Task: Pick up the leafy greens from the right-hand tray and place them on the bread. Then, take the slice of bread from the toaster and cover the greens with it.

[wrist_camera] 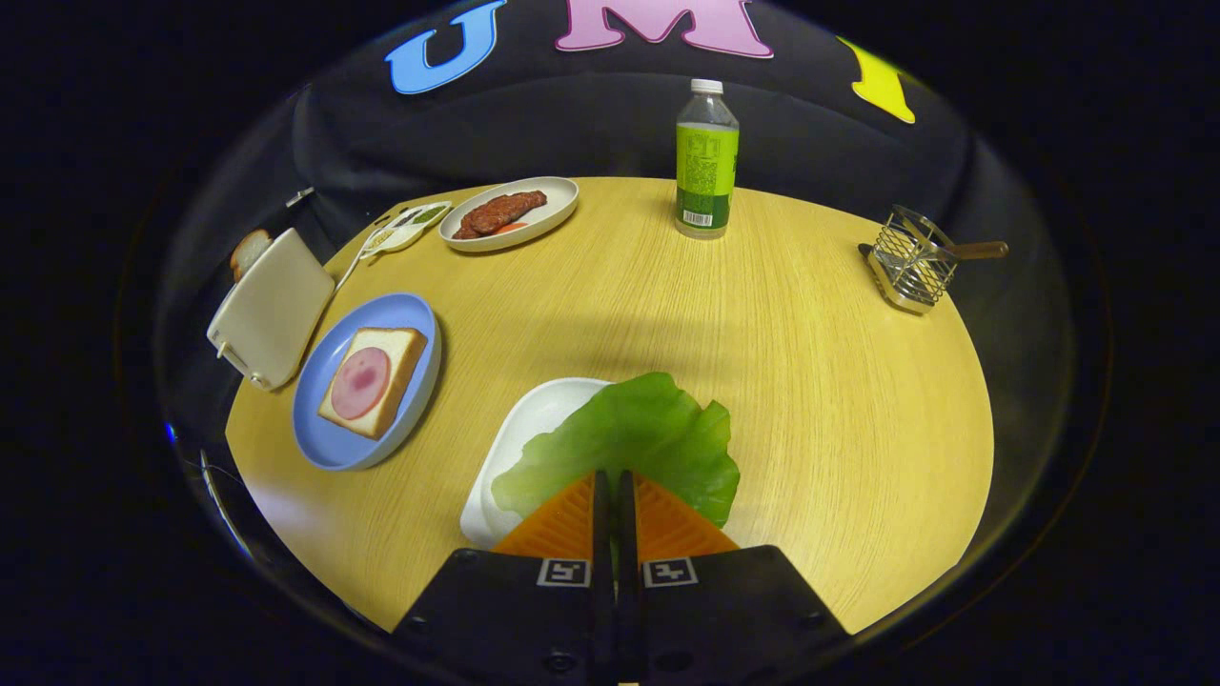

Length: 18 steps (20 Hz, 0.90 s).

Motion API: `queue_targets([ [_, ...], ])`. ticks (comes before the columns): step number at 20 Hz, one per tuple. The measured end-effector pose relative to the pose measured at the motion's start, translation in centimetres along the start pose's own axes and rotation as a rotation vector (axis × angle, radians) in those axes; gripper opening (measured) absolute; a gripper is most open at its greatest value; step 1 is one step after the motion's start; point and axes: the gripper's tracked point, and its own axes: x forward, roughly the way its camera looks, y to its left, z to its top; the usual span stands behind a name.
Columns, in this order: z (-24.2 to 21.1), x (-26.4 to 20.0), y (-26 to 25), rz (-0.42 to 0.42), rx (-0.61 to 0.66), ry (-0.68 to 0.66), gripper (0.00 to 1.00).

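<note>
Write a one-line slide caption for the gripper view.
Gripper jaws shut on the lettuce leaf over the white tray.

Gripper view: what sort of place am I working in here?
Likely a staged kitchen table in a recording booth. A toaster holds bread, a blue plate carries bread with ham, and a white tray sits under the leafy greens, which the gripper has pinched shut.

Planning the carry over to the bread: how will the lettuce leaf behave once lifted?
The lettuce leaf looks thin and ruffled, so it will probably droop around the tool, whose fingers are closed on its near edge. Likely very light; its glossy surface might slip.
</note>
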Motion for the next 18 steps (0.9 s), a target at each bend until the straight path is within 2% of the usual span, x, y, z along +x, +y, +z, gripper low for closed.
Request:
queue_targets([
  [10, 6.9, -6.7, 2.2, 0.013, -0.028, -0.126, 0.05],
  [18, 12.8, -9.4, 10.3, 0.105, -0.088, -0.181, 0.05],
])
